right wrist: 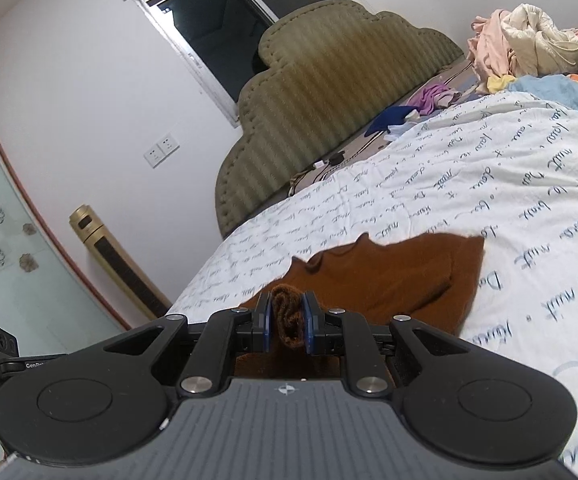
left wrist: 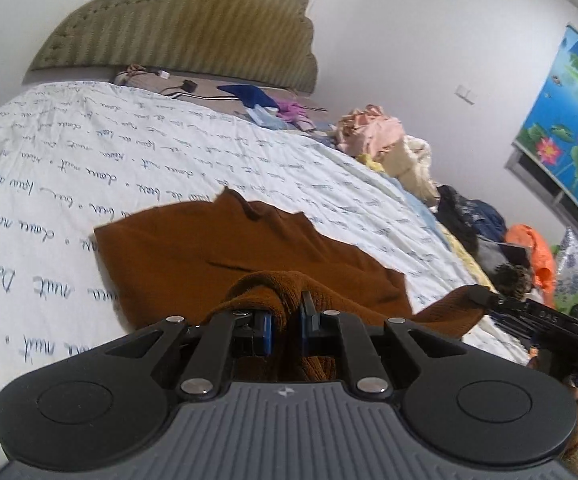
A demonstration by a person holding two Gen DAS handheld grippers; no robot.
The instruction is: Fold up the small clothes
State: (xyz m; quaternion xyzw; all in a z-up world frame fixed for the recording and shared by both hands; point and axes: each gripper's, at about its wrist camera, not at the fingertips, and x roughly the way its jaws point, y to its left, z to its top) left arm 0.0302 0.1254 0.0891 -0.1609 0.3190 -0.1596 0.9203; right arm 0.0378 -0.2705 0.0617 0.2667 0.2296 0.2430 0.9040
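A small brown knit garment (left wrist: 225, 248) lies spread on the white bedspread (left wrist: 89, 152) printed with blue script. My left gripper (left wrist: 287, 312) is shut on a bunched near edge of the garment, lifted off the bed. In the right wrist view the same brown garment (right wrist: 389, 276) stretches ahead, and my right gripper (right wrist: 287, 316) is shut on a rolled fold of its near hem. In the left wrist view the right gripper (left wrist: 485, 294) shows at the right, holding the cloth's other corner. The far part of the garment, with its neckline, rests flat on the bed.
An olive padded headboard (left wrist: 193, 28) stands at the bed's far end, with cables and small clothes at its foot. A heap of clothes (left wrist: 393, 144) lines the bed's right side. In the right wrist view a window (right wrist: 225, 20) and a gold floor-standing unit (right wrist: 117, 256) stand by the wall.
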